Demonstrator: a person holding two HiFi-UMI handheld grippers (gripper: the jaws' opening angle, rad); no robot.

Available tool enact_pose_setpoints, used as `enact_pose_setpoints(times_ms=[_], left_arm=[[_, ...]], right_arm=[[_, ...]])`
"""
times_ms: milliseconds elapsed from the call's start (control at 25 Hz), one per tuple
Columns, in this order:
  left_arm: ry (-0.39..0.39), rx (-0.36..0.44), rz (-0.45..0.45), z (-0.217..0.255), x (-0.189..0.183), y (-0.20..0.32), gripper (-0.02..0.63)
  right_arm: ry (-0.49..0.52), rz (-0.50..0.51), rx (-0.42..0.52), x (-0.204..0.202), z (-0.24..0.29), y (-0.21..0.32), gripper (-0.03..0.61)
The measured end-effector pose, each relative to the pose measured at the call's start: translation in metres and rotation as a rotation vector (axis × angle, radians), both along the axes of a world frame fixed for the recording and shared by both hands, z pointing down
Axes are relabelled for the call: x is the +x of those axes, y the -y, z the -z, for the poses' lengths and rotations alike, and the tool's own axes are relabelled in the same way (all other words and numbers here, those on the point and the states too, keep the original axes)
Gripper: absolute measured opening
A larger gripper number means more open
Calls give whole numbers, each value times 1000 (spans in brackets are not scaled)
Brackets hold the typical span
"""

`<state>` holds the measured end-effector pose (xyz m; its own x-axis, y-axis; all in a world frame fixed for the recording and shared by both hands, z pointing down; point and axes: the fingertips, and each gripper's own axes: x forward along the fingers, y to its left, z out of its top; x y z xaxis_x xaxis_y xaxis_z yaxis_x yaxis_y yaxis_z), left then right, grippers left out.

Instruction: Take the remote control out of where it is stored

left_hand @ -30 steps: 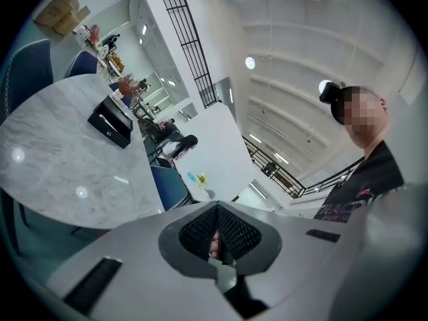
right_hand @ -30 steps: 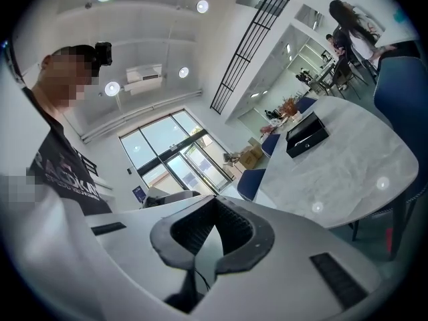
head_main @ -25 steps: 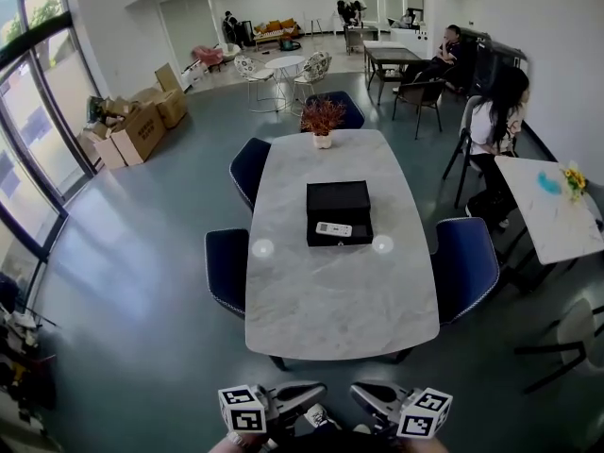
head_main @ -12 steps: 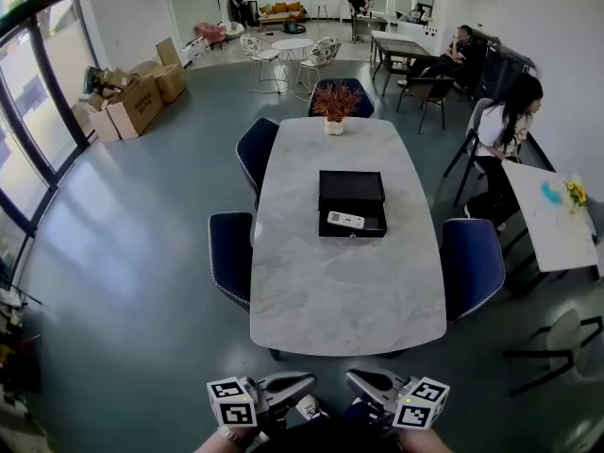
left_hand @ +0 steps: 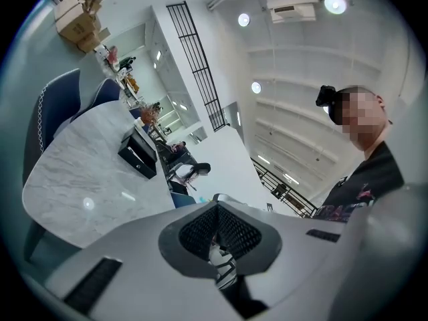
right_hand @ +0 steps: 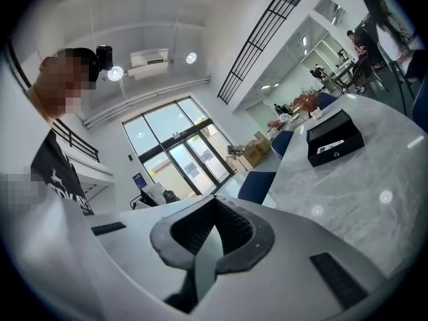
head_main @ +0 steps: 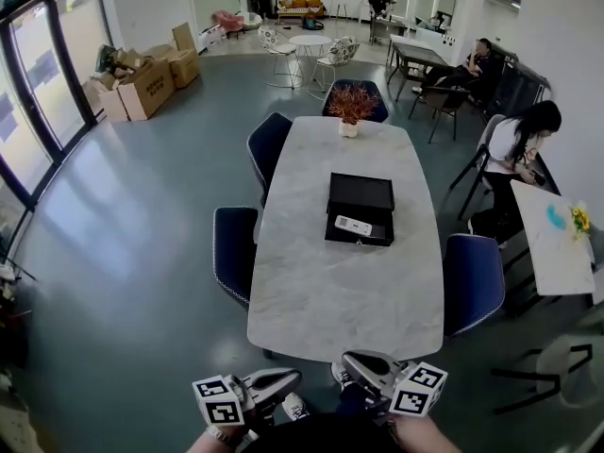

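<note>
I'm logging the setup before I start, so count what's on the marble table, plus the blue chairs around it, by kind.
Black box: 1
Remote control: 1
Potted plant: 1
Blue chairs: 4
Total: 7

The head view looks steeply down from high up, well back from the near end of the table (head_main: 344, 291), along its length. Both gripper views sit low beyond that same end, tilted up toward the ceiling (left_hand: 301, 52). All three views share the table and the black box (head_main: 360, 206) on it.
</note>
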<state>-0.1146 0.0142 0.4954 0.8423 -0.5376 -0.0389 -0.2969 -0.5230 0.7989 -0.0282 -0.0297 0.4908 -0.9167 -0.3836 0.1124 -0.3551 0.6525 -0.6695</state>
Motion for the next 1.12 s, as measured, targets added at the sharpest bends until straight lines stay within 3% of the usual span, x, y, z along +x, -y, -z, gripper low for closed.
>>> enact_pose_setpoints(times_ms=[480, 760, 1120], left_arm=[[25, 38, 178, 16, 9, 50, 5], [34, -1, 285, 6, 12, 67, 6], [46, -43, 408, -2, 11, 84, 6]], right_arm=[[-60, 60, 88, 37, 10, 112, 9], [-209, 72, 132, 65, -14, 212, 11], [-382, 122, 132, 72, -57, 333, 19]])
